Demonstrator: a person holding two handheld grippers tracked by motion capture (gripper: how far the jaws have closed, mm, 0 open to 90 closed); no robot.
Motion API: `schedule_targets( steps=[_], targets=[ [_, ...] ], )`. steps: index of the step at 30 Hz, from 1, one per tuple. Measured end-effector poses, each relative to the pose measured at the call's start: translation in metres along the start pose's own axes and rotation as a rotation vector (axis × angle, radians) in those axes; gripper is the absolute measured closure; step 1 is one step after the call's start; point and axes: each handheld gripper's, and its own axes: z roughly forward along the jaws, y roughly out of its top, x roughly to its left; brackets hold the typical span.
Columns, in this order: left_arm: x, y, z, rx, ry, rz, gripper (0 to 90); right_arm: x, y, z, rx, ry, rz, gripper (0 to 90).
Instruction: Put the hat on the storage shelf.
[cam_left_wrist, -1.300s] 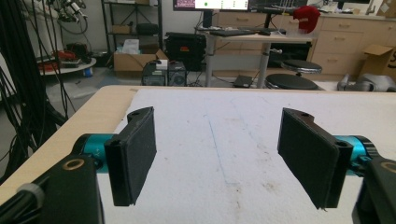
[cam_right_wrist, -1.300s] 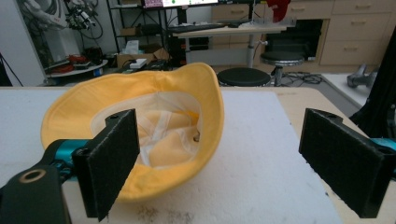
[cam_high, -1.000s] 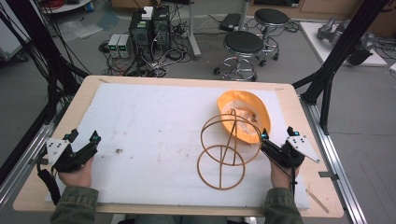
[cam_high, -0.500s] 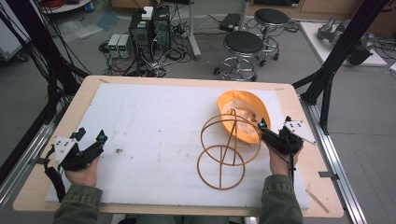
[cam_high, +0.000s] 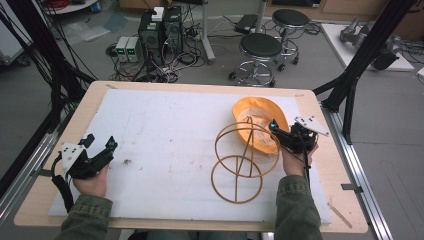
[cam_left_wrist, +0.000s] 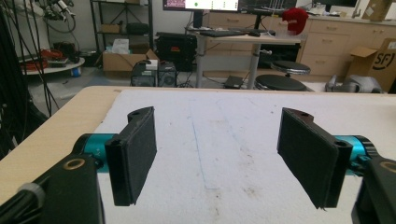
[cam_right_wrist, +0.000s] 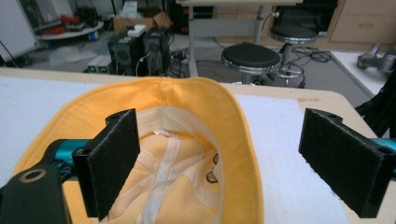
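Both forearms came in from the near edge of the table (cam_high: 310, 95), green sleeves up to the wrists. The left hand (cam_high: 91, 181) sat close to the near left corner, holding the left gripper (cam_high: 100, 145) low and angled toward the far right, jaws spread wide (the left gripper view showed a big gap between the two black pads (cam_left_wrist: 135, 156)). The right hand (cam_high: 295, 162) was up along the right edge, about halfway back, with the right gripper (cam_high: 274, 128) pointing up and to the left. Its jaws were wide apart too, nothing pinched between the pads (cam_right_wrist: 114, 161).
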Motion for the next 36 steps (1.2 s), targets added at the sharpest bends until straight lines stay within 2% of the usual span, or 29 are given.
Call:
schedule_targets(
  steps=[3, 6, 11, 13, 14, 16, 19, 21, 22, 26, 29, 31, 34, 36],
  targets=[
    [0.0, 0.0, 0.0, -0.001, -0.002, -0.004, 28.5, -0.001, -0.001, 0.018, 0.062, 0.0, -0.002, 11.3],
    [0.0, -0.001, 0.0, 0.003, -0.011, -0.003, 28.5, -0.004, 0.0, 0.026, 0.083, 0.002, -0.001, 11.3],
    [-0.002, -0.001, -0.001, 0.002, -0.021, 0.007, 29.5, -0.013, -0.003, 0.045, 0.134, 0.001, 0.059, 12.2],
    [-0.002, -0.001, -0.001, 0.003, -0.021, 0.008, 29.5, -0.014, -0.004, 0.05, 0.147, 0.005, 0.06, 15.5],
    [-0.002, -0.001, -0.001, 0.003, -0.019, 0.006, 29.5, -0.014, -0.004, 0.05, 0.147, 0.005, 0.06, 15.5],
    [-0.001, -0.001, -0.001, 0.001, -0.014, 0.006, 29.5, -0.012, -0.004, 0.055, 0.173, -0.01, 0.021, 15.6],
    [0.0, -0.001, -0.002, 0.004, -0.007, 0.002, 29.5, -0.011, -0.003, 0.061, 0.2, -0.009, 0.014, 16.5],
    [0.001, -0.001, -0.003, 0.004, -0.006, -0.004, 29.5, -0.01, -0.003, 0.063, 0.195, -0.03, -0.013, 21.2],
    [0.001, -0.002, -0.003, 0.004, -0.006, -0.008, 29.5, -0.012, -0.003, 0.063, 0.204, -0.048, -0.016, 21.6],
    [-0.001, -0.002, -0.004, 0.005, -0.012, -0.007, 29.5, -0.018, -0.005, 0.065, 0.231, -0.063, 0.004, 24.2],
    [-0.001, -0.003, -0.004, 0.008, -0.016, -0.009, 29.5, -0.021, -0.005, 0.065, 0.241, -0.055, 0.024, 27.8],
    [-0.001, -0.003, -0.004, 0.008, -0.016, -0.011, 29.5, -0.022, -0.005, 0.065, 0.235, -0.025, 0.012, 30.2],
    [-0.001, -0.003, -0.004, 0.006, -0.013, -0.009, 29.5, -0.021, -0.005, 0.066, 0.236, -0.019, -0.015, 33.0],
    [0.0, -0.003, -0.004, 0.008, -0.013, -0.009, 29.5, -0.024, -0.006, 0.068, 0.251, -0.016, 0.008, 35.4]
  ],
)
